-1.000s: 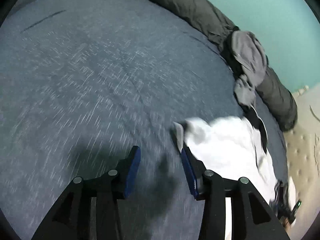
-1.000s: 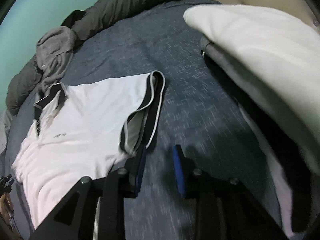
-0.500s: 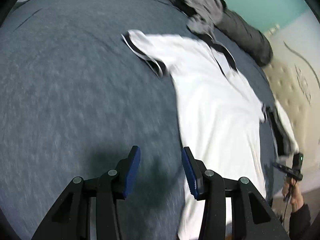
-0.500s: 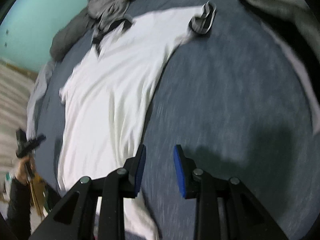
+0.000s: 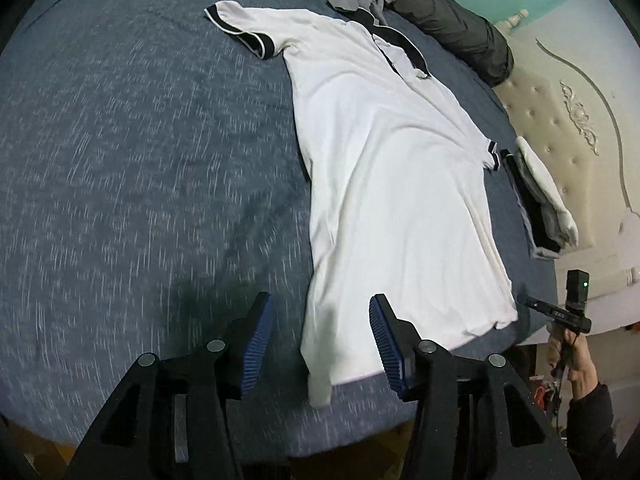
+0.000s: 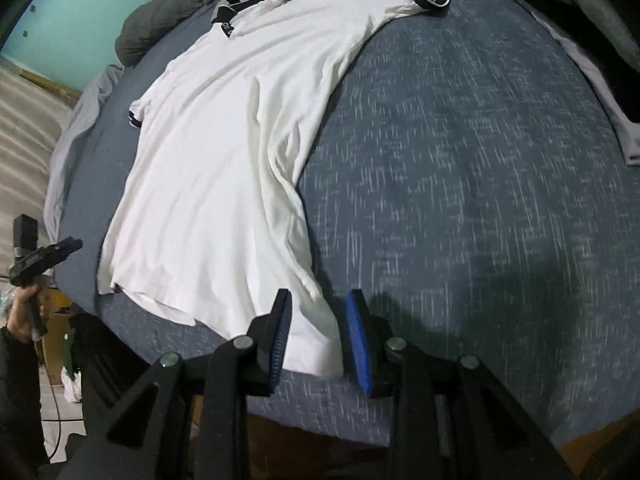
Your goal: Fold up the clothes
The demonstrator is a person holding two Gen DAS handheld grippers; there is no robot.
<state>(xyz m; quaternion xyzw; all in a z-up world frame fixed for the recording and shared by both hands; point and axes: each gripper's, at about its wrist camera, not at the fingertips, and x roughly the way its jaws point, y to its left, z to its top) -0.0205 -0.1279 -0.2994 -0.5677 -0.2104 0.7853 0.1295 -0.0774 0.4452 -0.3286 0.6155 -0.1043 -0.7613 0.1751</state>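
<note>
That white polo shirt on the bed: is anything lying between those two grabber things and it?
Nothing visible. The white polo shirt lies spread on the blue bedspread, its bottom hem corners already between the open fingers of the left gripper and the right gripper.

A white polo shirt (image 5: 384,184) with black collar and cuffs lies spread flat on a blue bedspread (image 5: 140,152). The left gripper (image 5: 320,344) hangs open over the shirt's near hem corner. Folded clothes (image 5: 540,196) sit by the headboard (image 5: 576,120).
</note>
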